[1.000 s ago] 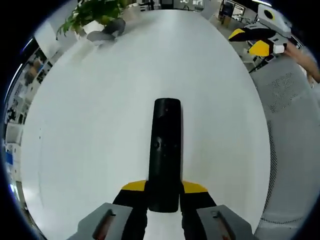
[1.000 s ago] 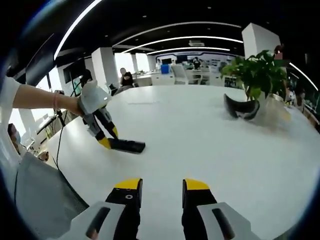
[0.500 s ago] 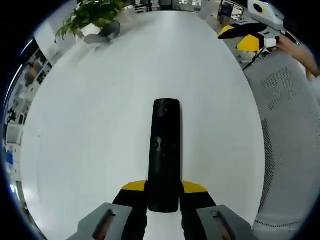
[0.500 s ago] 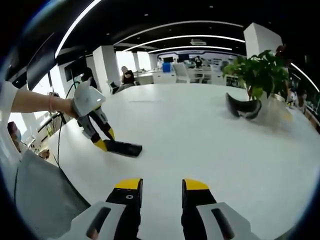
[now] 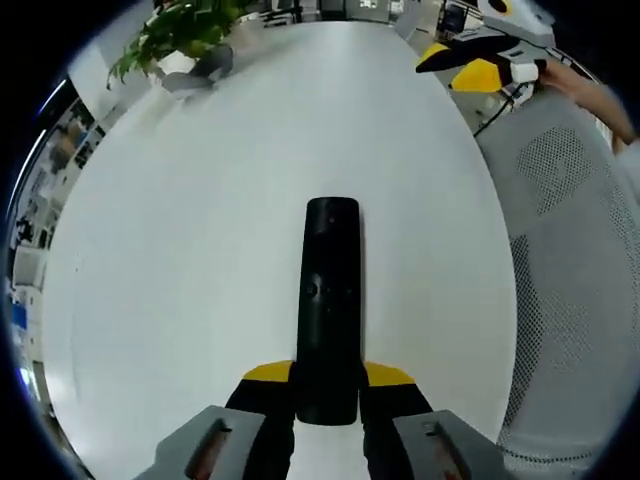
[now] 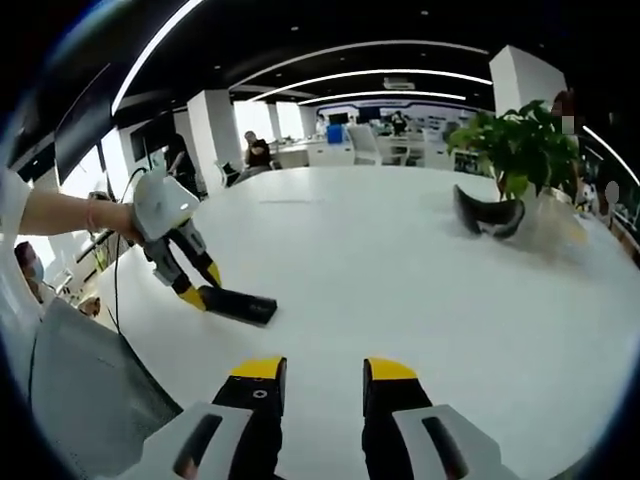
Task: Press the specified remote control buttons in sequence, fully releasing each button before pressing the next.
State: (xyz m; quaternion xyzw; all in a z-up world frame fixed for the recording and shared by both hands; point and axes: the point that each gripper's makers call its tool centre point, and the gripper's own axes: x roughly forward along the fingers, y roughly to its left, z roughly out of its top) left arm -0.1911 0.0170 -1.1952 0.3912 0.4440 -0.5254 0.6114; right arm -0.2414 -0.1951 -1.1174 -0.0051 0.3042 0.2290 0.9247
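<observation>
my left camera sits close above the remote (image 5: pixel 331 300), looking steeply down along it and across the white table (image 5: pixel 200 230) toward the plant (image 5: pixel 180 25) at the far edge. my right camera hangs low over the near table edge, facing level across the room. both share the table, the plant (image 6: pixel 520 145) and the remote (image 6: pixel 238 305), and each catches the other gripper: right gripper (image 5: pixel 462 66), left gripper (image 6: pixel 190 290).

Grey gripper (image 5: pixel 327 388), black yellow-tipped jaws
</observation>
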